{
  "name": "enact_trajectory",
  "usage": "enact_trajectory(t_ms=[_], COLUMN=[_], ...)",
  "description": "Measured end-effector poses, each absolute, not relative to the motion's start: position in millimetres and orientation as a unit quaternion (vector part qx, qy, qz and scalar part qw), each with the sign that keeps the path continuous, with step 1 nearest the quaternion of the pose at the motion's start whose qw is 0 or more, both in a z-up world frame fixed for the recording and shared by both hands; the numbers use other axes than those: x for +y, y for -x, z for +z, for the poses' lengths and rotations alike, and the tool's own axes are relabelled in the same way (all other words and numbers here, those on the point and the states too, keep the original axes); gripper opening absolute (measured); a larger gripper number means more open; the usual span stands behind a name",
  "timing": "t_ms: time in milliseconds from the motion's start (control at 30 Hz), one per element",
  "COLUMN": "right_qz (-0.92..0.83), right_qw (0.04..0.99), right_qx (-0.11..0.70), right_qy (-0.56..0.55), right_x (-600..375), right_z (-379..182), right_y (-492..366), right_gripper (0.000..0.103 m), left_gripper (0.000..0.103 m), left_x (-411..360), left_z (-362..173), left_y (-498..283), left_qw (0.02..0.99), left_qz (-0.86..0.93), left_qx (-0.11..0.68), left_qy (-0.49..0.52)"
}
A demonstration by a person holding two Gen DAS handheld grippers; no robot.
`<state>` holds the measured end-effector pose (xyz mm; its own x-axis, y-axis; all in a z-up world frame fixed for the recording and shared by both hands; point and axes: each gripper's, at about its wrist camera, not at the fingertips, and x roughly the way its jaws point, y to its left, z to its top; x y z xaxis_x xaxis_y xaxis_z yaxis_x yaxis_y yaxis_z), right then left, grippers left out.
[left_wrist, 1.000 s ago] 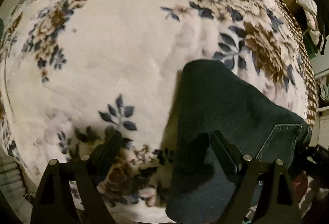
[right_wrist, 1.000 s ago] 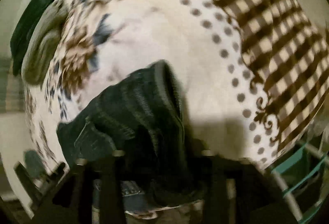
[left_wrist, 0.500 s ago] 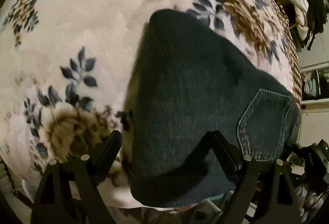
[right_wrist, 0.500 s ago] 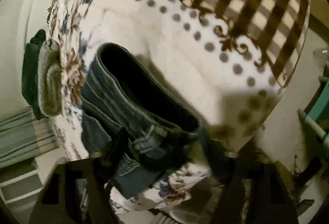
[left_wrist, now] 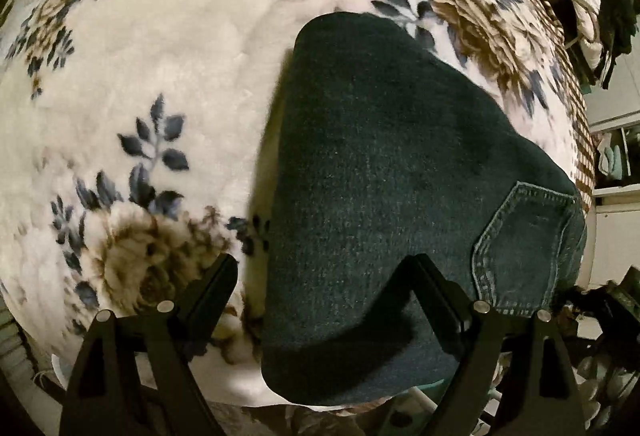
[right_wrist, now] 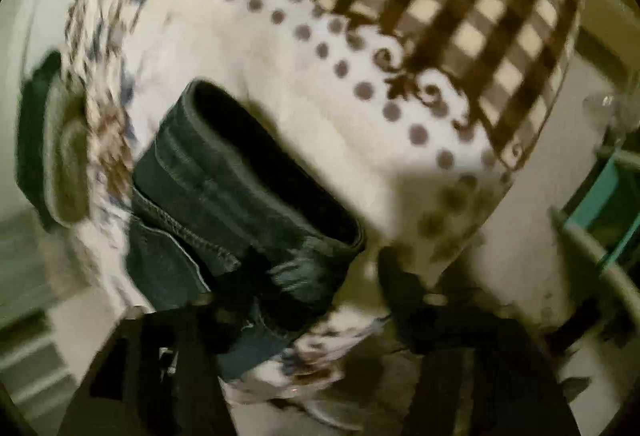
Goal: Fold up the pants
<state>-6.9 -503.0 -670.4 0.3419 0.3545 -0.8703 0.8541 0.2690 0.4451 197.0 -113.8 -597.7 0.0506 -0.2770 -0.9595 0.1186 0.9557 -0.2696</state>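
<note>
Left wrist view: pants [left_wrist: 392, 195] lying folded compact on bed blanket [left_wrist: 160, 55], pocket at 4 o'clock. Left tongs [left_wrist: 324, 276] gaping wide, gripping nothing; right tongs [right_wrist: 304, 296] just been opening, waistband between, unpinched. Folding appearing nearly finished.

A bed [left_wrist: 208, 47] carries everything, spread with a cream floral fleece blanket [left_wrist: 160, 163] edged in brown checks. Folded dark jeans [left_wrist: 380, 171] lie on it; an olive-grey folded cloth [right_wrist: 68, 163] rests farther off.
</note>
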Motion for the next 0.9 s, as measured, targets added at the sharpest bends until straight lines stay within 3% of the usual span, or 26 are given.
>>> enact_trajectory(t_ms=[100, 300, 400, 500, 767, 833, 900], right_qz=[-0.195, -0.104, -0.086, -0.074, -0.076, -0.08, -0.085], right_qw=[0.615, 0.6, 0.623, 0.629, 0.637, 0.634, 0.634], right_qx=[0.523, 0.508, 0.469, 0.442, 0.482, 0.481, 0.478], right_qy=[-0.557, -0.61, -0.62, -0.635, -0.597, -0.601, -0.602], right_x=[-496, -466, -463, -460, -442, -438, -436], right_z=[-664, -713, -725, -724, -718, -720, -720], right_y=[15, 7, -5, -19, -29, -28, -29], right_gripper=[0.081, 0.082, 0.088, 0.088, 0.088, 0.088, 0.088], left_gripper=[0.087, 0.088, 0.088, 0.087, 0.087, 0.084, 0.049], left_x=[-112, -100, -99, -98, -96, -101, -105], left_z=[-602, -618, -623, -614, -587, -601, -616], left_y=[-196, -193, -192, -195, -273, -296, -311], left_qw=[0.718, 0.699, 0.693, 0.692, 0.705, 0.699, 0.692], left_qz=[-0.139, -0.14, -0.148, -0.148, -0.141, -0.136, -0.145], left_qx=[0.678, 0.69, 0.691, 0.692, 0.666, 0.67, 0.673], left_qy=[0.069, 0.124, 0.143, 0.144, 0.199, 0.208, 0.219])
